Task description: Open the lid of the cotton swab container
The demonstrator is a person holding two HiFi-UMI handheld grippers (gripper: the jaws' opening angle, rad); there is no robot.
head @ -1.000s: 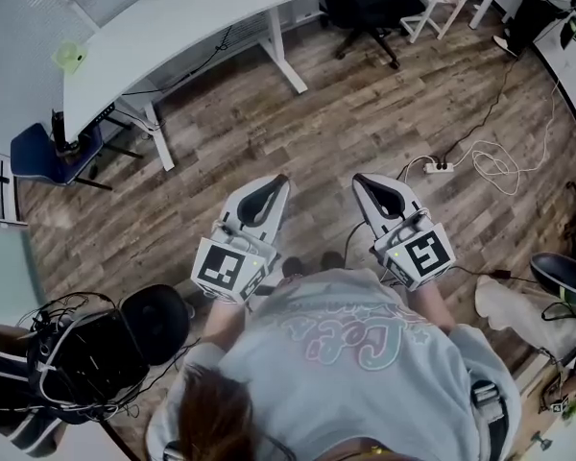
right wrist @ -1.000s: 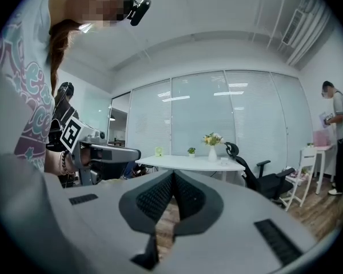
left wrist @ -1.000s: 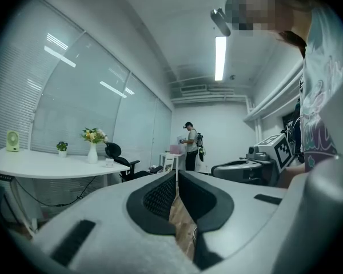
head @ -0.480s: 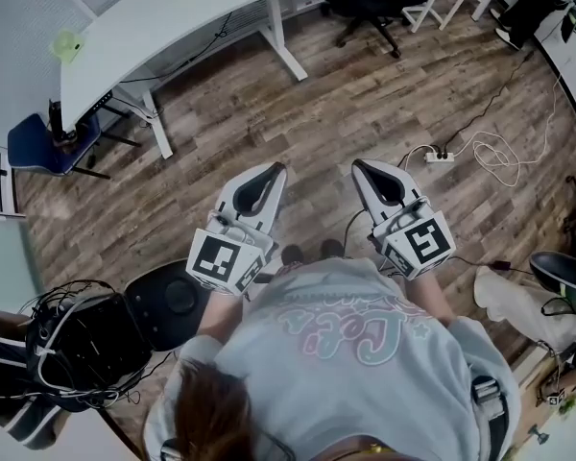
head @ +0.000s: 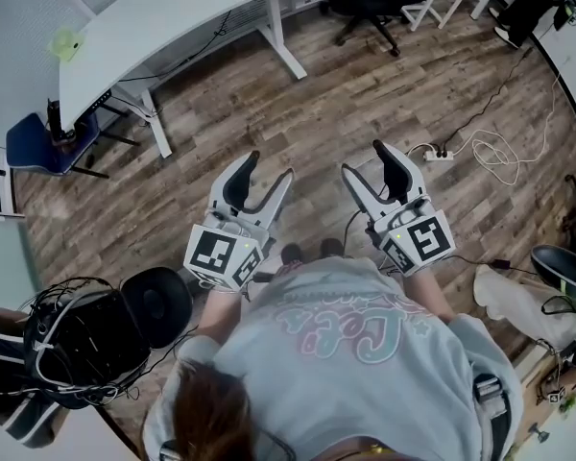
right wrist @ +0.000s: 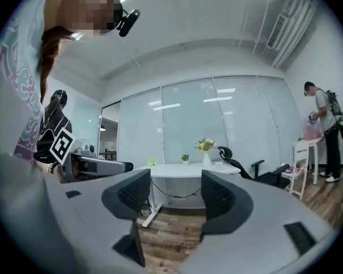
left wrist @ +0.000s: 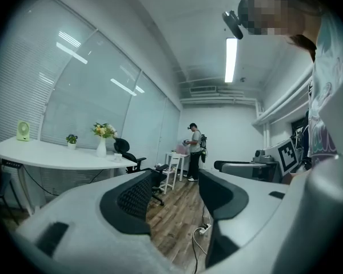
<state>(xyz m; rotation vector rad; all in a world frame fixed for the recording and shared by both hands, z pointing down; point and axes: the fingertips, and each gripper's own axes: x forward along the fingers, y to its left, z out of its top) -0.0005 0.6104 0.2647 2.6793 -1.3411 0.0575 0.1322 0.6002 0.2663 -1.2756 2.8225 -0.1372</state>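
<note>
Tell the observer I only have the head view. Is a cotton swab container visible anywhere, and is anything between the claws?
Observer: No cotton swab container shows in any view. The left claw has just been opening; between its jaws its own view shows only brown wooden floor.
Operator: And the right one?
Observer: The right claw has just been opening too, empty. It faces the curved white desk, where a white vase of flowers stands.
Operator: Anybody else in the room?
Observer: Yes. The left gripper view shows a person in a pale top standing by a small white table.
</note>
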